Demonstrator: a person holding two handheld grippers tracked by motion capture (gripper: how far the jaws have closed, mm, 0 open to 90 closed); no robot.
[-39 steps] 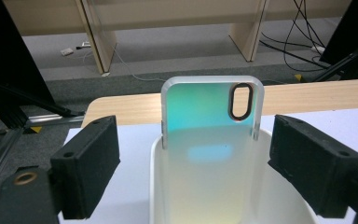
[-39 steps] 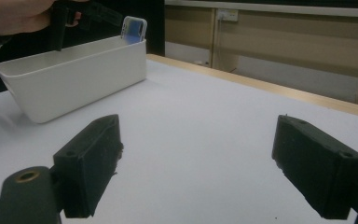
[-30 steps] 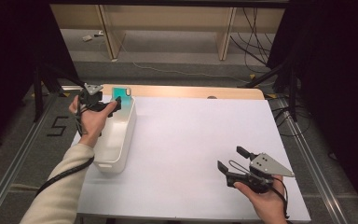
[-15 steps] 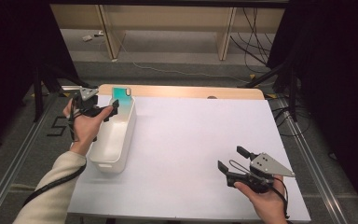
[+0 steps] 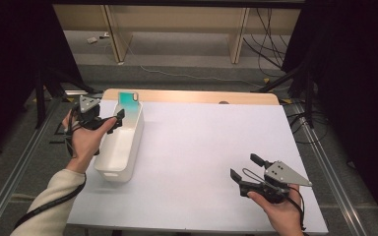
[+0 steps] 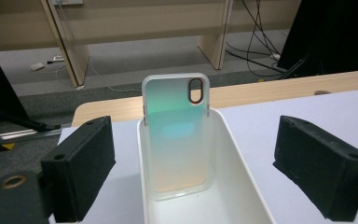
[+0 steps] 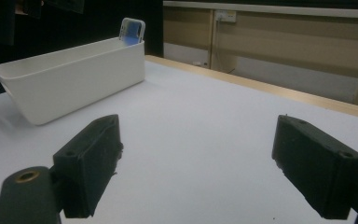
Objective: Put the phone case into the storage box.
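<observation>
A white oblong bin stands at the table's left side. A teal-to-peach phone case leans upright against the bin's far end wall, its top above the rim. My left gripper hovers over the bin's left rim, open, with nothing held. In the left gripper view its jaws stand wide either side of the bin, the phone case straight ahead. My right gripper rests open near the table's front right. In the right gripper view the bin and case sit far off.
The white table top has a wooden strip along its far edge. Metal frame rails run along both sides. Wooden bench legs and cables lie on the floor beyond.
My left hand has drawn back from the bin's far end toward the left, rising slightly. The phone case stays leaning in the bin. The right hand has not moved.
</observation>
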